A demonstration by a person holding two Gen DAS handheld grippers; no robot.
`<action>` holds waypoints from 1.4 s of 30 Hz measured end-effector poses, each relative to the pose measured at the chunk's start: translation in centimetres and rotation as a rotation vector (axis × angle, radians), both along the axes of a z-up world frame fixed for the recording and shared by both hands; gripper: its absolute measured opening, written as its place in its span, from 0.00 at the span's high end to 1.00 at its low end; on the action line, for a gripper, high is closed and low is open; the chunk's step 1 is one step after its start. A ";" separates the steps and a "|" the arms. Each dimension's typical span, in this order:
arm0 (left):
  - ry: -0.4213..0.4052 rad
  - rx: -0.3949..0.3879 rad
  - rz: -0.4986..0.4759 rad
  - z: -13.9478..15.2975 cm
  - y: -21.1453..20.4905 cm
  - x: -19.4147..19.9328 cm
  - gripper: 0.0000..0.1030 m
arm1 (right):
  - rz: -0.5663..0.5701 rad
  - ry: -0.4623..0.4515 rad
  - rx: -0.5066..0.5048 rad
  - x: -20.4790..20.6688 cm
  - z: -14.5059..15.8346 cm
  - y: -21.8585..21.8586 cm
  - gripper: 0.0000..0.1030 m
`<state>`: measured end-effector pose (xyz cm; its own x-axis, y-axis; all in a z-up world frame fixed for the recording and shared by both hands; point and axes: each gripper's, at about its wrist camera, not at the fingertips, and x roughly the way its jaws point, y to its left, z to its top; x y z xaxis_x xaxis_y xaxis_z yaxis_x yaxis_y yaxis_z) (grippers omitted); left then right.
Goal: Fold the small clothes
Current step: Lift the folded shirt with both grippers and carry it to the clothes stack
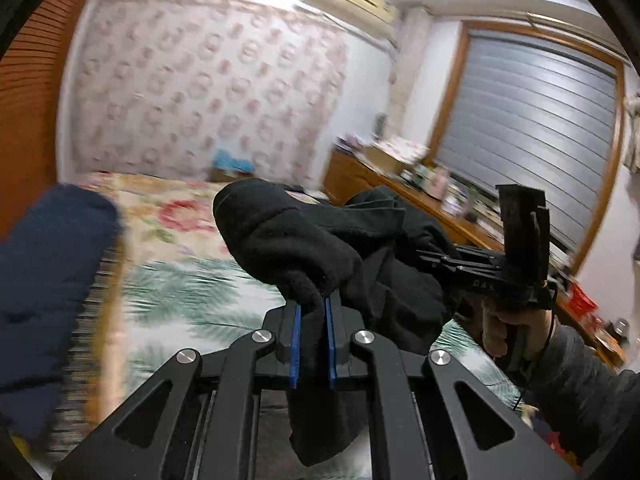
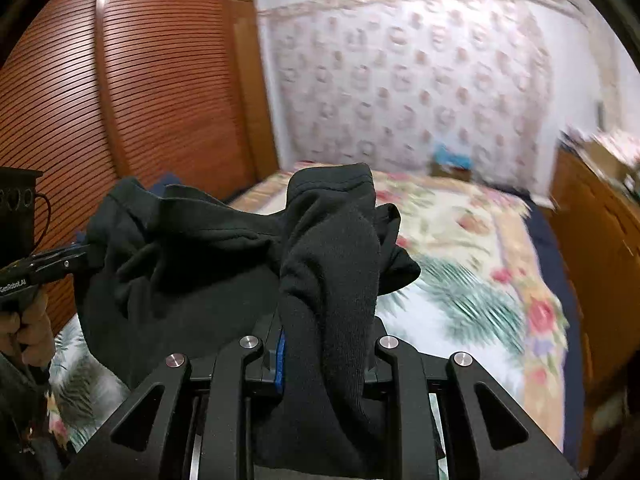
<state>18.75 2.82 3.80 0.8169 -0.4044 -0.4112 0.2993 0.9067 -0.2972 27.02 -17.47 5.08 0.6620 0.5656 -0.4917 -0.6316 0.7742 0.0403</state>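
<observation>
Black fleece garment (image 1: 304, 248) hangs bunched between both tools above the floral bedspread (image 1: 192, 300), spanning side to side, its shape hidden in folds. Left gripper (image 1: 312, 312) and right gripper (image 2: 320, 344) each clamp an end. Blurred patterned wall (image 2: 400, 80) behind.

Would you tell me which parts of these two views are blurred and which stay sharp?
Left wrist view: the black garment and left gripper are sharp; wallpaper and bedspread streak. Right wrist view: garment and right gripper crisp, bedspread smeared.
</observation>
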 end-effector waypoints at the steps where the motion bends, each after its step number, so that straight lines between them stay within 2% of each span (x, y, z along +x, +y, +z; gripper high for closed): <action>1: -0.008 0.006 0.032 0.2 1.3 -0.5 0.90 | 0.027 -0.010 -0.001 0.4 0.3 1.4 0.77; 5: -0.031 0.004 0.166 0.8 7.2 -2.7 0.90 | 0.146 -0.044 -0.009 1.6 1.6 8.4 0.77; 11: -0.056 0.014 0.322 1.2 13.2 -4.9 0.90 | 0.295 -0.117 -0.039 3.7 3.3 18.4 0.77; 14: -0.054 0.028 0.398 1.0 15.4 -5.5 0.90 | 0.343 -0.121 -0.050 6.1 3.3 22.0 0.77; 18: -0.019 0.068 0.462 0.4 17.1 -5.1 0.90 | 0.405 -0.117 -0.083 8.9 2.6 26.8 0.77; 20: -0.005 0.110 0.492 -0.1 17.5 -4.8 0.90 | 0.429 -0.117 -0.105 12.2 2.2 28.5 0.77; 25: 0.066 0.101 0.529 -2.4 18.8 -4.5 0.90 | 0.474 -0.099 -0.164 15.4 0.9 32.0 0.77; 29: 0.113 0.106 0.545 -3.6 18.7 -3.9 0.90 | 0.467 -0.075 -0.190 17.2 -0.2 33.8 0.75; 32: 0.136 0.102 0.544 -4.1 18.9 -3.6 0.90 | 0.432 -0.018 -0.184 18.8 -0.8 35.6 0.69; 34: 0.140 0.108 0.560 -4.2 19.1 -3.5 0.90 | 0.395 -0.020 -0.181 19.2 -0.6 35.8 0.55; 35: 0.140 0.099 0.560 -4.3 19.2 -3.6 0.89 | 0.378 -0.029 -0.168 19.2 -0.2 35.5 0.52; 37: 0.142 0.088 0.564 -4.4 19.7 -3.4 0.86 | 0.335 -0.052 -0.140 18.4 0.6 35.2 0.42; 40: 0.111 0.091 0.586 -3.8 19.6 -4.1 0.73 | 0.284 -0.132 -0.072 17.0 2.2 34.4 0.42; 42: 0.057 0.100 0.611 -2.9 19.6 -4.8 0.57 | 0.250 -0.173 -0.029 16.4 3.4 34.0 0.42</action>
<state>13.93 22.44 0.94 0.8644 0.1726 -0.4723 -0.2967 0.9334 -0.2019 43.40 16.57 8.45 0.5795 0.7088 -0.4023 -0.7981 0.5934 -0.1042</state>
